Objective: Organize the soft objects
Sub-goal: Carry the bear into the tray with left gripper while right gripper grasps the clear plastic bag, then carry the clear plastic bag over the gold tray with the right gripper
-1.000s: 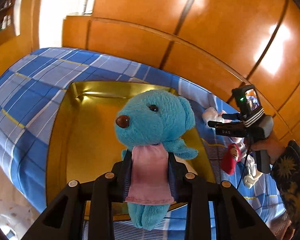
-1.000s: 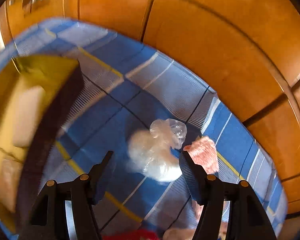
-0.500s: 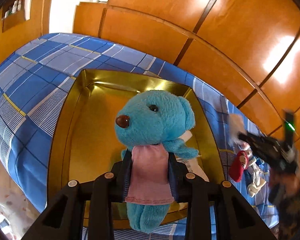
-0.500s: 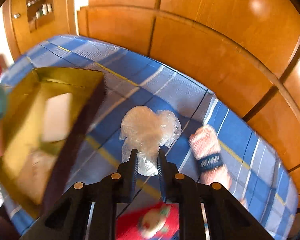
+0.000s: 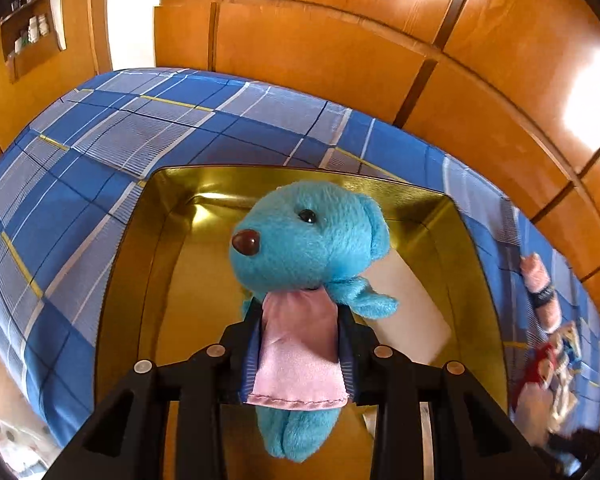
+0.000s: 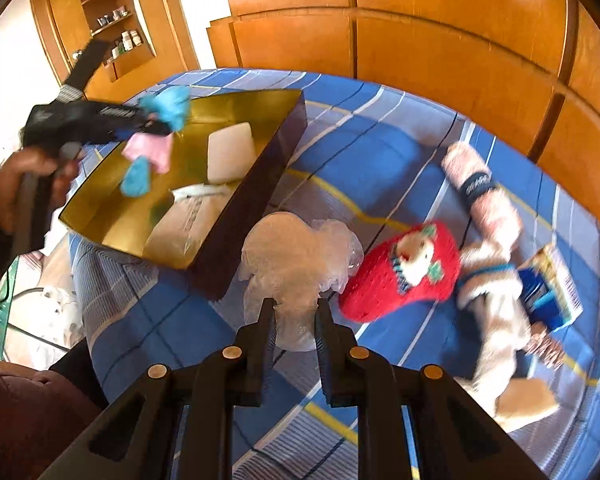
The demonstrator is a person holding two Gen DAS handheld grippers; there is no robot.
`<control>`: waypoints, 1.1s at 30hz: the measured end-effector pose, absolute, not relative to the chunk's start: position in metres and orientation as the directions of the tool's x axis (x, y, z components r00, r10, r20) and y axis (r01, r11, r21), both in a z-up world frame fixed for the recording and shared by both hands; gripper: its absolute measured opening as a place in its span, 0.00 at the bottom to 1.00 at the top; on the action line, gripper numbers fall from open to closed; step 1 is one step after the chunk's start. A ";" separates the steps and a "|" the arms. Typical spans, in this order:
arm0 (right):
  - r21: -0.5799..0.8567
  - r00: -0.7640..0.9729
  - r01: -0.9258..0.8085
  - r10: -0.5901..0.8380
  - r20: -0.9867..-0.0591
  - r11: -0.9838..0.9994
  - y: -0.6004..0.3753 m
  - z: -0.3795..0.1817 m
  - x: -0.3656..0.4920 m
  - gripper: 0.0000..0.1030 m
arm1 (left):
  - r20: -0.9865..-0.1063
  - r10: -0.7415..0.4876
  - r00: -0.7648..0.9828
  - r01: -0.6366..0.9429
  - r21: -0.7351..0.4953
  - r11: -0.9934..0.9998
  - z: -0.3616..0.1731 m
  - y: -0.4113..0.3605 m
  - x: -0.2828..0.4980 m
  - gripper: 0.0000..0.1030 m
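My left gripper (image 5: 298, 312) grips a blue teddy bear (image 5: 308, 248) in a pink dress at the waist, over the open gold box (image 5: 148, 240); its jaws are easing open a little, pads still against the dress. The right wrist view shows that gripper (image 6: 156, 124) and the teddy bear (image 6: 168, 106) above the box's left end. My right gripper (image 6: 296, 308) is shut on a soft thing wrapped in clear crinkled plastic (image 6: 296, 252), lifted beside the box's dark outer wall (image 6: 260, 168).
On the blue checked bedcover (image 6: 380, 152) lie a red knitted plush (image 6: 404, 276), a pink roll with a dark band (image 6: 480, 192), a beige plush (image 6: 496, 312) and a blue carton (image 6: 548, 284). A white block (image 6: 230, 152) and a paper-wrapped packet lie in the box. Wooden panels stand behind.
My right gripper closed on the plastic-wrapped thing and lifted it away from the bedcover toward the box. My left gripper carried the bear further over the box and lower.
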State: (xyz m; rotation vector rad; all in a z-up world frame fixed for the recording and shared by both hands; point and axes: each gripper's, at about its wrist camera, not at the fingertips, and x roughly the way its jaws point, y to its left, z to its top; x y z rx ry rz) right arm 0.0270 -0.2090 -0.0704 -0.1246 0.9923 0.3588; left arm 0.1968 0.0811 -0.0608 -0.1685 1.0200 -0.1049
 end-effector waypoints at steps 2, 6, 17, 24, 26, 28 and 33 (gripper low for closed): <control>0.066 0.492 -0.345 0.241 -0.837 0.936 -0.210 -0.076 0.025 0.17 | -0.845 -0.157 0.511 0.007 -0.179 0.984 -0.065 0.076 0.207 0.36; 0.070 0.488 -0.334 0.236 -0.840 0.940 -0.212 -0.087 0.029 0.17 | -0.862 -0.125 0.491 -0.014 -0.151 0.988 -0.074 0.068 0.225 0.42; 0.078 0.494 -0.323 0.238 -0.836 0.943 -0.215 -0.095 0.029 0.17 | -0.818 -0.073 0.571 -0.031 -0.111 0.993 -0.058 0.067 0.194 0.63; 0.089 0.502 -0.299 0.236 -0.832 0.950 -0.216 -0.097 0.031 0.18 | -0.768 -0.059 0.638 -0.010 -0.085 0.996 -0.033 0.065 0.139 0.70; 0.086 0.506 -0.294 0.231 -0.831 0.952 -0.215 -0.097 0.031 0.18 | -0.747 -0.051 0.663 -0.001 -0.069 0.998 -0.026 0.061 0.121 0.72; 0.076 0.511 -0.293 0.223 -0.830 0.953 -0.214 -0.098 0.031 0.19 | -0.732 -0.048 0.680 0.008 -0.058 0.998 -0.020 0.058 0.106 0.72; 0.038 0.523 -0.299 0.197 -0.829 0.953 -0.209 -0.098 0.029 0.19 | -0.717 -0.052 0.695 0.034 -0.039 0.999 -0.013 0.051 0.081 0.72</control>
